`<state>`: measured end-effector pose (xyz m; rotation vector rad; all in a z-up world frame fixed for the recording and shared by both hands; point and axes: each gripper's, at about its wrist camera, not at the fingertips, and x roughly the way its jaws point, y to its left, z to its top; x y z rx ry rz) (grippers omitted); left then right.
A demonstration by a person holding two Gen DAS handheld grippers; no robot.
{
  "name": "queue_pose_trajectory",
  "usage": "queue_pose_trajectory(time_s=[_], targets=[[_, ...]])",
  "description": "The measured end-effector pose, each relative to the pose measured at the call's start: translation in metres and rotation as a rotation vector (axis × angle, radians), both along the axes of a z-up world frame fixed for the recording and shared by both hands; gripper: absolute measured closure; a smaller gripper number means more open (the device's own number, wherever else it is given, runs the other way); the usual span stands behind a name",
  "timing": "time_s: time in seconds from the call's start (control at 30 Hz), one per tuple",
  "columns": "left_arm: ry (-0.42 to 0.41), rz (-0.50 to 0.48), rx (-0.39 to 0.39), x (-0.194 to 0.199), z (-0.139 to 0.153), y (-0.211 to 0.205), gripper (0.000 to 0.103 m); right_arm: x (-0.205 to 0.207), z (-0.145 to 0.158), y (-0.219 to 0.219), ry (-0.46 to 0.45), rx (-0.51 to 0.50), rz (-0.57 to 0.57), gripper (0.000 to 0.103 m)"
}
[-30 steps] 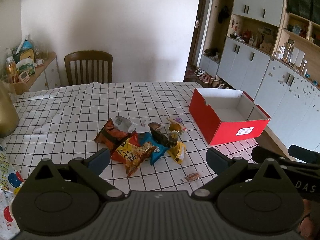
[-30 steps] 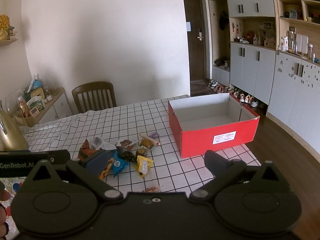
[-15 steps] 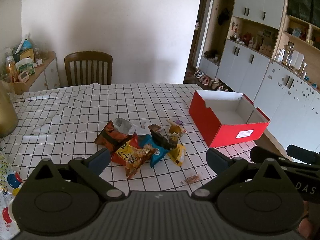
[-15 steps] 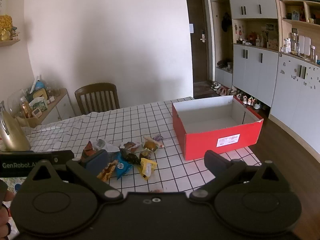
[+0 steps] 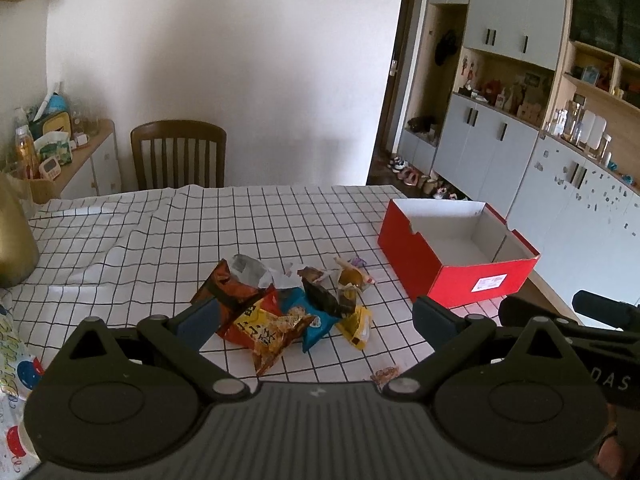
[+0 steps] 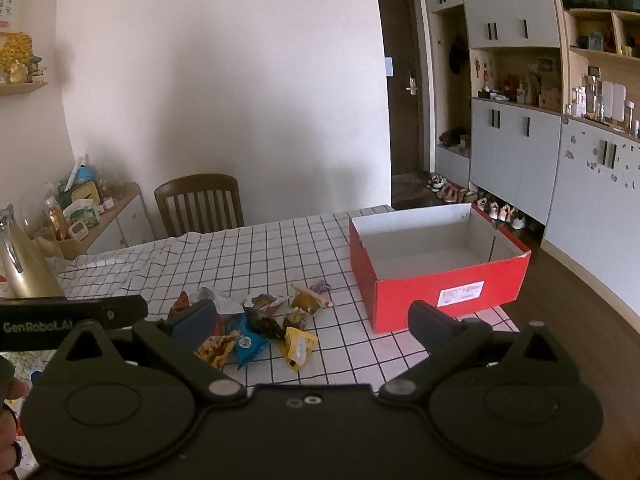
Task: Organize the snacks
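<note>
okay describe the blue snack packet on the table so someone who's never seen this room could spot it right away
Start at the open red box on the checked tablecloth; the snack pile lies to its left. At the pile's near edge, the blue packet sits between an orange-yellow bag and a small yellow packet. It is the only blue wrapper.

Snack pile (image 5: 288,304) lies on the table (image 5: 160,240), near its front middle. Box (image 5: 460,256) stands on the table, right of the pile and apart from it, its inside bare. One small wrapper (image 5: 385,373) lies alone, in front of the pile toward the right. Chair (image 5: 179,154) stands behind the table's far edge. Sideboard (image 5: 80,160) is left of the chair. Cabinets (image 5: 500,148) line the right wall.
</note>
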<state>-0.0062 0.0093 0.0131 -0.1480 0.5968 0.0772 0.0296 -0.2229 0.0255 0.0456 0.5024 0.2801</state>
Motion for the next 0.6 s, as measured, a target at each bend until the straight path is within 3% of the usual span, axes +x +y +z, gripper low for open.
queue_pose_trajectory(time_s=[0.4,0.6], targets=[[0.002,0.01,0.0,0.007,-0.001,0.006,0.0,0.009,0.002,0.004,-0.035,0.024,0.074,0.0],[0.034,0.019,-0.007,0.022,-0.011,0.014,0.0,0.025,-0.003,0.01,-0.033,-0.015,0.132,0.001]])
